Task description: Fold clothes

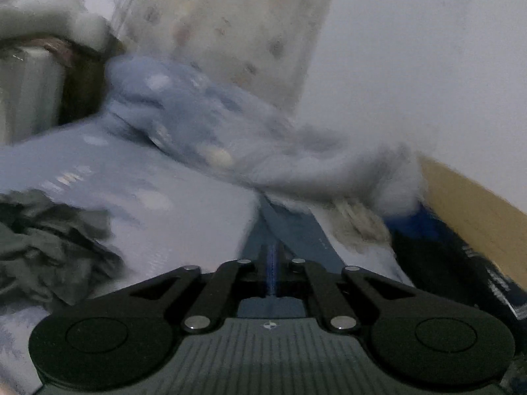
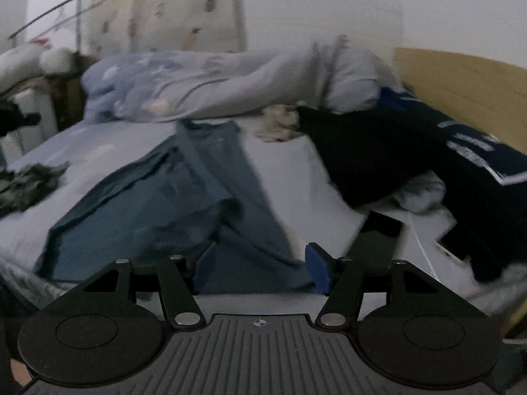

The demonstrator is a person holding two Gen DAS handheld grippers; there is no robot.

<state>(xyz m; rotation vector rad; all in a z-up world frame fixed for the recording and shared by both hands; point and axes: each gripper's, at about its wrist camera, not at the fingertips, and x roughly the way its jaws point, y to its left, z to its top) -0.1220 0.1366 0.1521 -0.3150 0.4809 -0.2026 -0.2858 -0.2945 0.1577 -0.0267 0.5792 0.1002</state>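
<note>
1. The blue garment [image 2: 184,197] lies spread on the bed [image 2: 296,171], directly ahead of and below the right gripper [image 2: 260,265]. Its long axis runs away from the fingers toward the heaped duvet [image 2: 230,82], leaning a little to the right at the far end.
2. The right gripper's fingers stand well apart with nothing between them; the garment's near edge sits just beyond and under the gap, not touched.
3. In the left wrist view, the left gripper [image 1: 272,263] has its fingers almost together. The picture is smeared, so I cannot tell whether any cloth is caught there; a strip of the same blue garment [image 1: 296,230] shows just past the tips.
4. Judging by this, the right hand is better placed for the near hem, the left for the edge further up.
5. A crumpled dark green garment [image 1: 49,237] lies off to the left, well apart.
</note>
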